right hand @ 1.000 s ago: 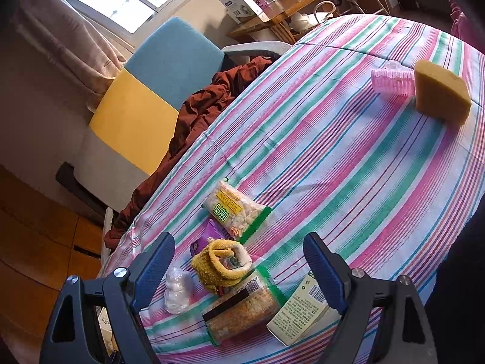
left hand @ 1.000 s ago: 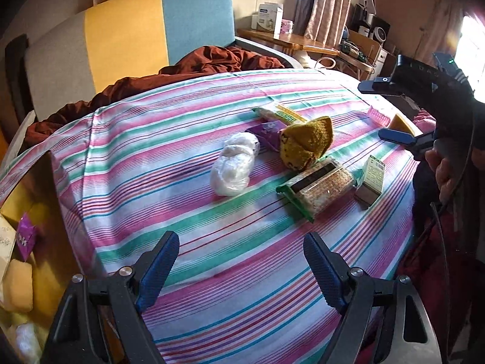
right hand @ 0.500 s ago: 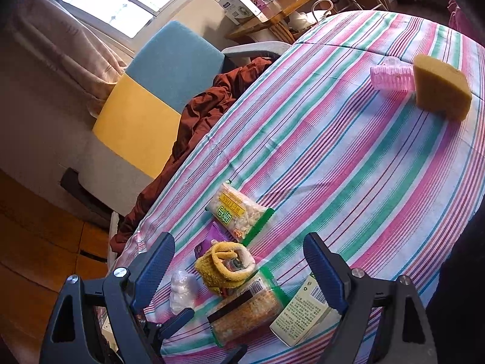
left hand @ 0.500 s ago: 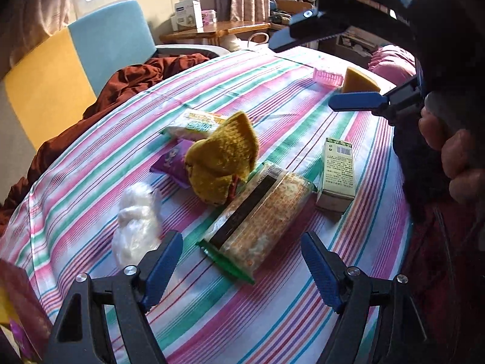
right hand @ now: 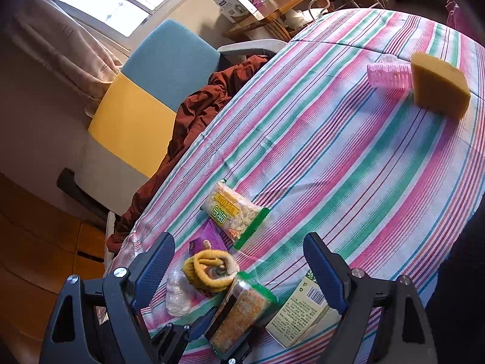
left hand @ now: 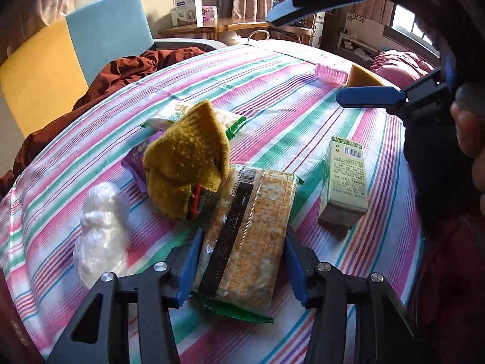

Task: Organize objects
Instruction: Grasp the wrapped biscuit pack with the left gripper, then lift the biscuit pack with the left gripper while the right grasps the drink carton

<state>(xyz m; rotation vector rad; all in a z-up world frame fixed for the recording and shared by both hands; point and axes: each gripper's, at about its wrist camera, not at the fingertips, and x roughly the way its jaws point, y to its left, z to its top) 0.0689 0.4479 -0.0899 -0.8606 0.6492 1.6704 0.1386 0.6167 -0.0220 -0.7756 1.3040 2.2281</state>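
Left wrist view. We list the left gripper [left hand: 242,261], its jaws just closed in around the near end of a cracker packet [left hand: 248,242], a blue pad at each long side and touching it. The packet lies flat on the striped tablecloth [left hand: 272,97]. Beyond the packet, touching its far corner: a mustard knitted item [left hand: 188,160] over a purple sachet [left hand: 136,157]. Left of the packet: a clear plastic bundle [left hand: 101,227]. Right of the packet, apart from it: a pale green carton [left hand: 345,179]. Far beyond the packet: a pink ribbed roller [left hand: 330,74] beside a yellow sponge [left hand: 362,80]. A hand [left hand: 468,139] holds the second tool at the right edge.

Right wrist view. We list the right gripper [right hand: 239,267], jaws wide apart and holding nothing (it hangs above the cloth). Below it sits the cracker packet [right hand: 239,312], with the left gripper [right hand: 212,330] clamped on its near end. Beyond the packet: a corn snack bag [right hand: 233,212]. Right of the packet: the carton [right hand: 300,312].
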